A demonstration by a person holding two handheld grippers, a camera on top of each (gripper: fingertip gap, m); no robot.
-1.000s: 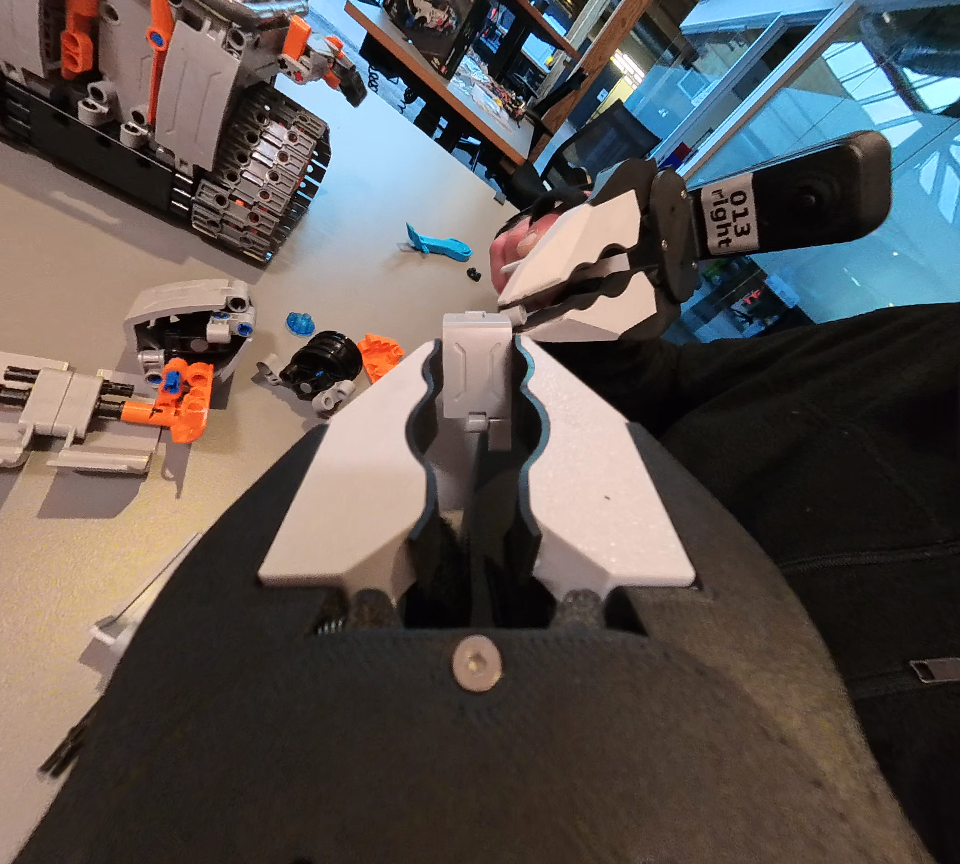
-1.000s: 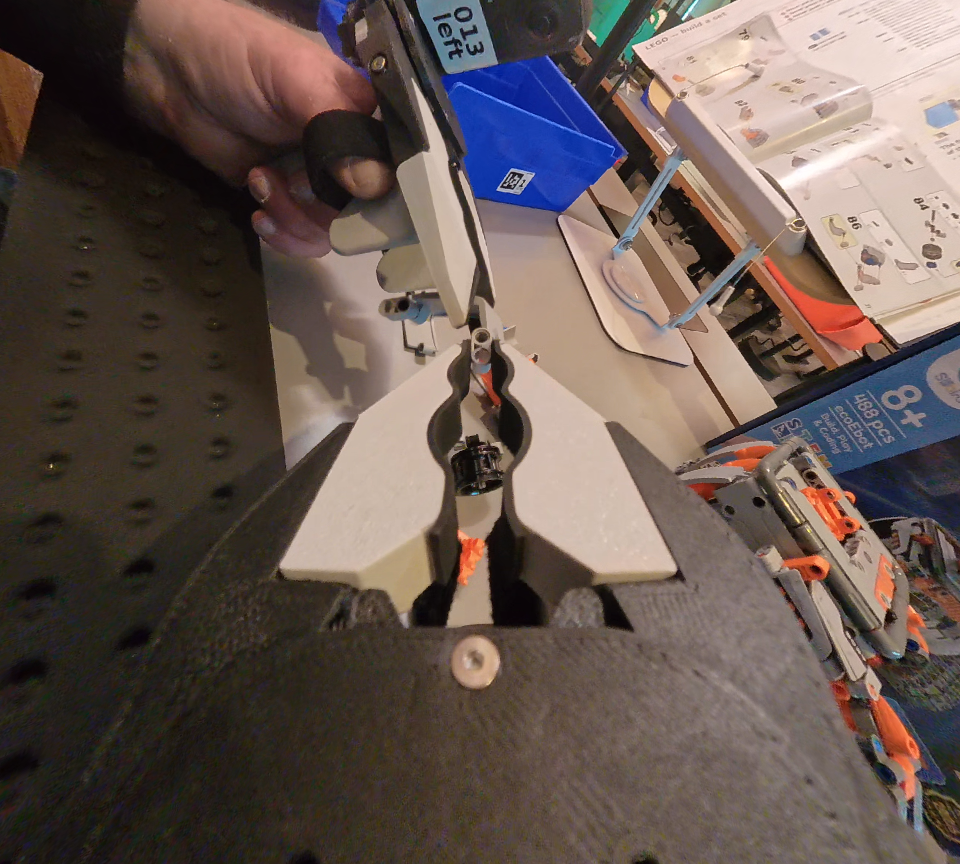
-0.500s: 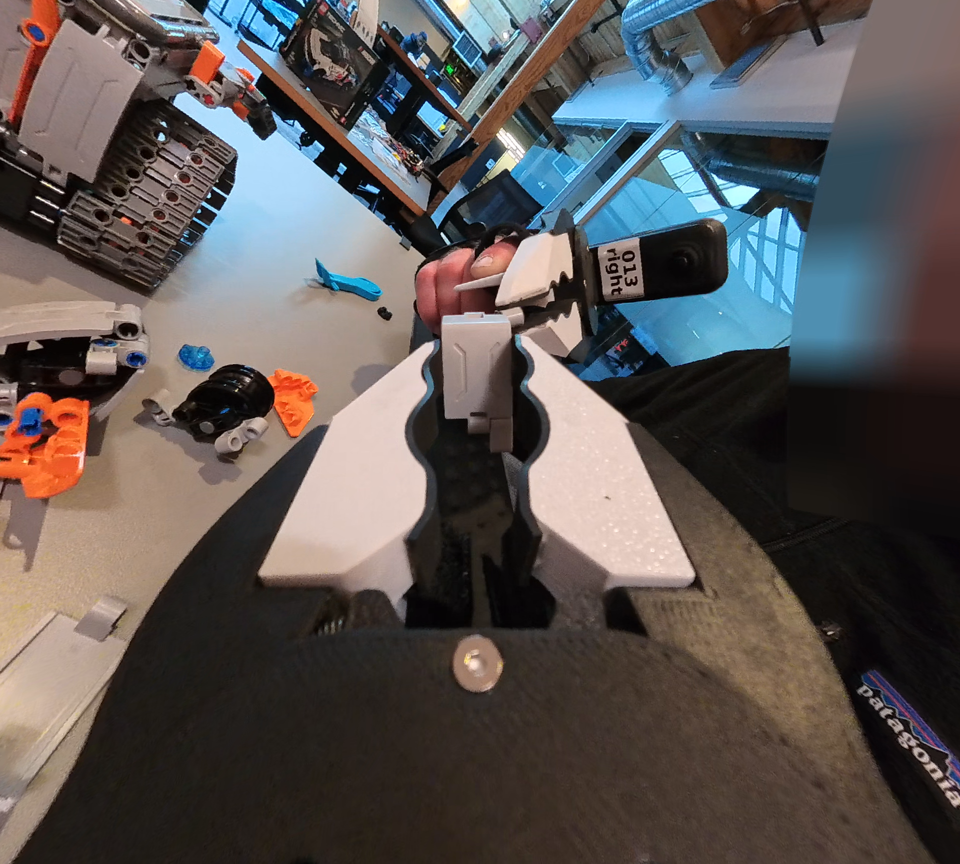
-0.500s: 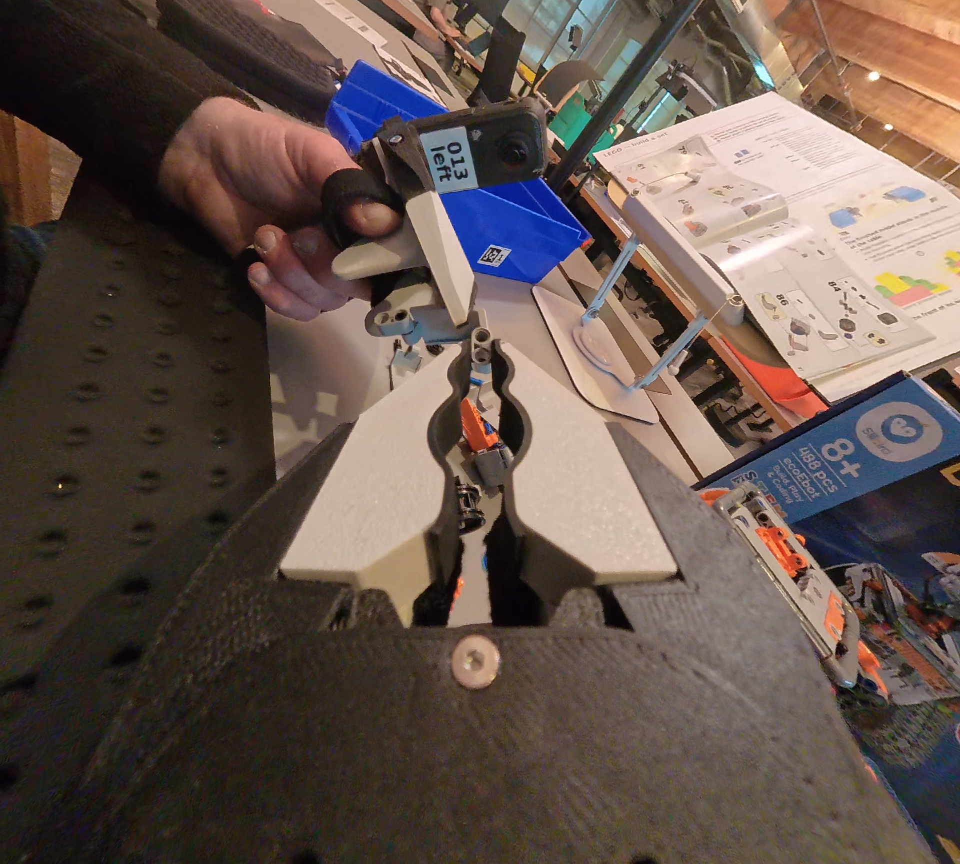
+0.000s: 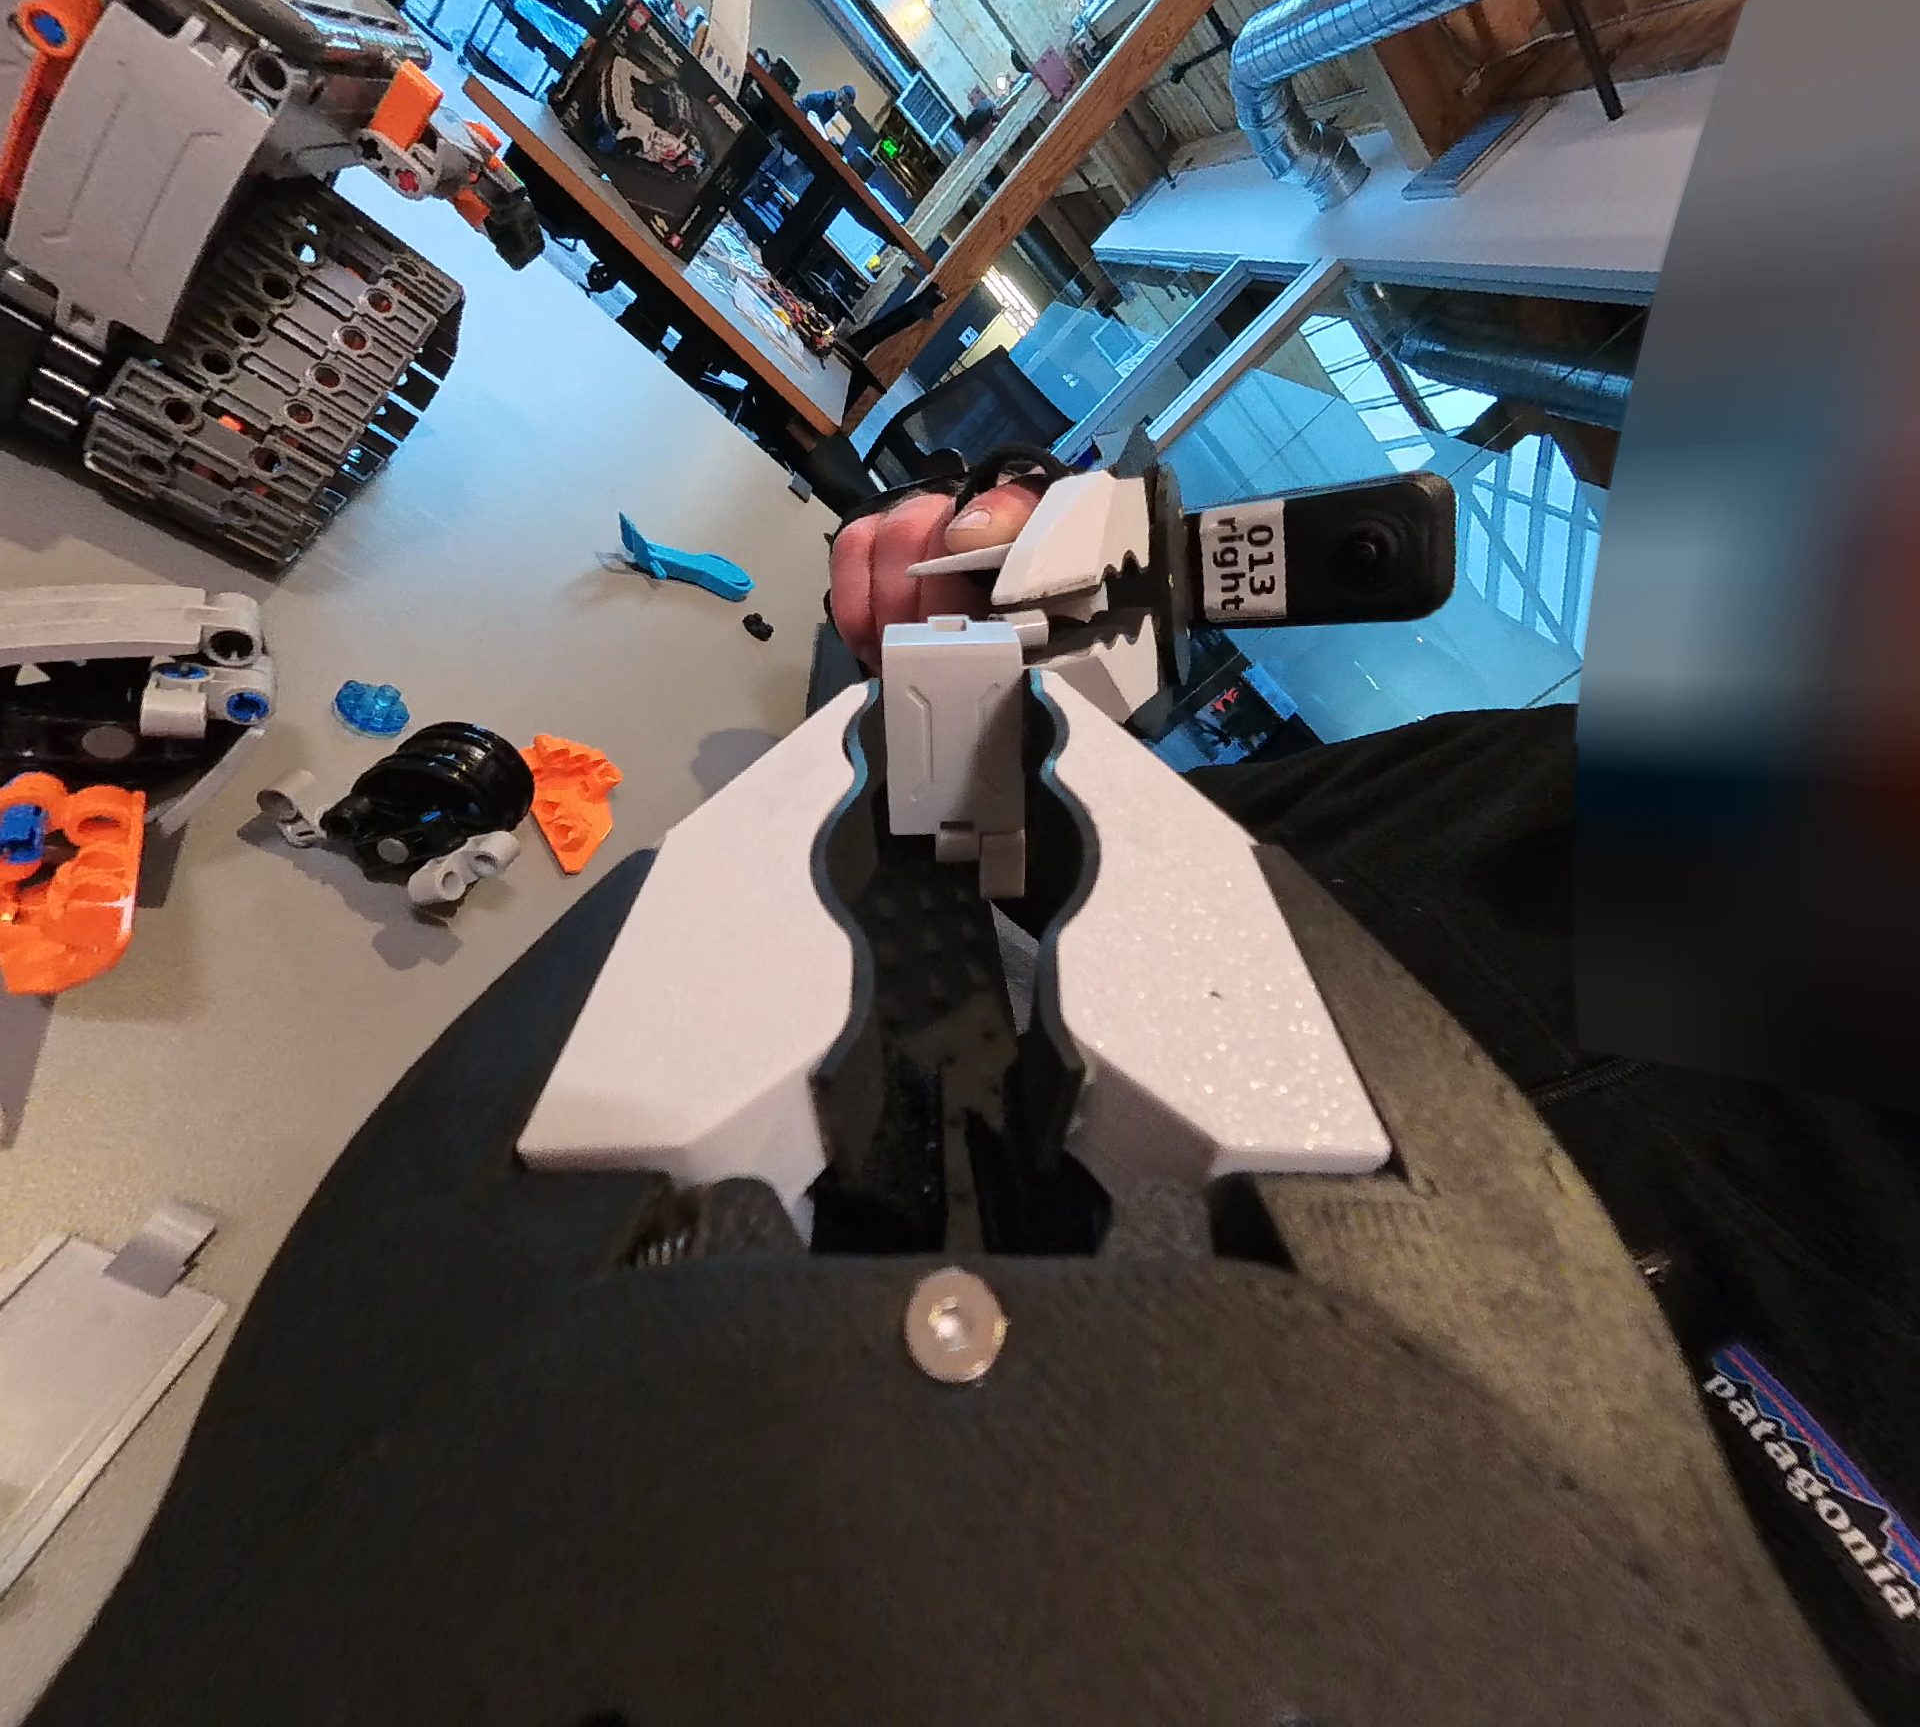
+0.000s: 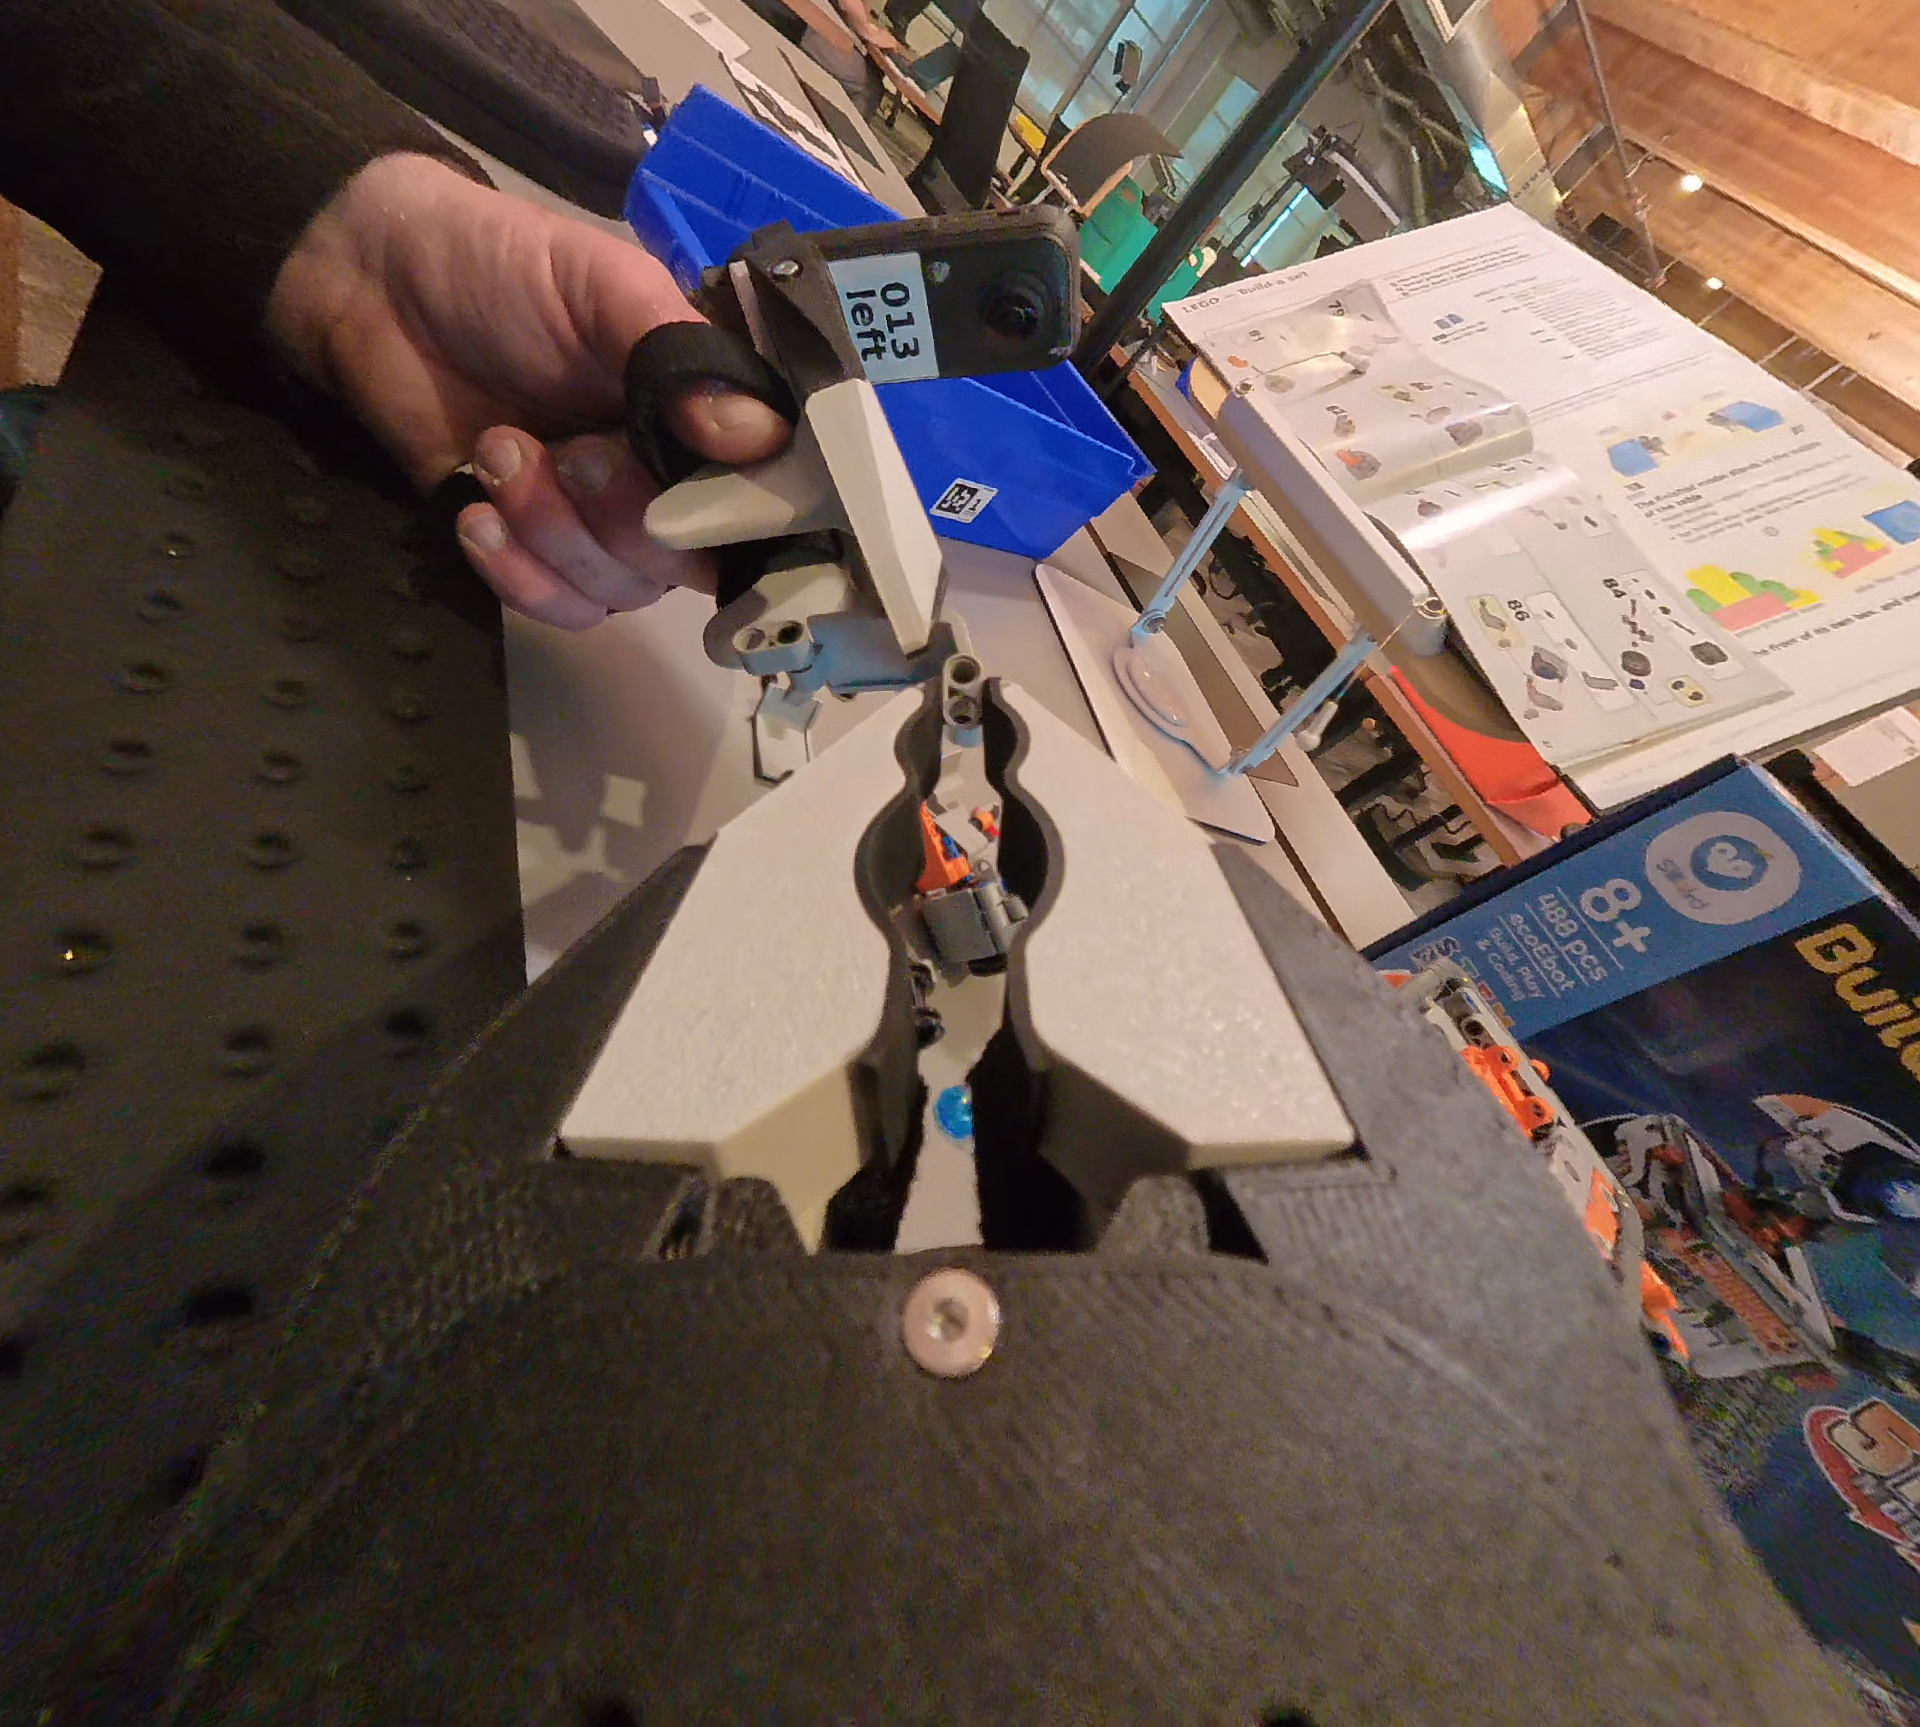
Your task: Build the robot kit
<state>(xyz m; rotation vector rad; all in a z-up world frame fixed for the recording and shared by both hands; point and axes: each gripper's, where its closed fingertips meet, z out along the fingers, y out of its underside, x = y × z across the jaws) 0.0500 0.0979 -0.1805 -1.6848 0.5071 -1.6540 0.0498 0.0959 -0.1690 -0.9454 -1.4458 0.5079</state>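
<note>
Fingers of the left gripper [image 5: 954,703] are drawn narrow and clamp a grey panel piece [image 5: 948,742] upright between their tips. From the other side, the right gripper [image 6: 964,711] has its fingers almost together on a small grey connector [image 6: 964,682], whose holed end pokes out past them. The two held pieces meet in the air above the tabletop [image 5: 582,451]. The connector sits just beside the panel's lower edge, but we cannot tell if they touch or have locked.

As we judge it, the build is partway. A tracked model [image 5: 208,306] stands largely assembled at the far left. Nearer lies a grey, black and orange sub-assembly [image 5: 135,711], still separate. Loose parts are scattered around it: a black ribbed wheel [image 5: 436,789], an orange piece [image 5: 569,799] just beside the wheel, a blue round stud [image 5: 371,706], and farther off a light blue lever tool [image 5: 681,563].

Room is tight on the person's side, where a dark sleeve [image 5: 1455,898] crowds the left gripper. Bare tabletop opens beyond the loose parts toward its far edge. Past the right gripper, a blue bin [image 6: 935,430], a booklet on a stand [image 6: 1558,472] and a printed box [image 6: 1662,950] hem in that end.
</note>
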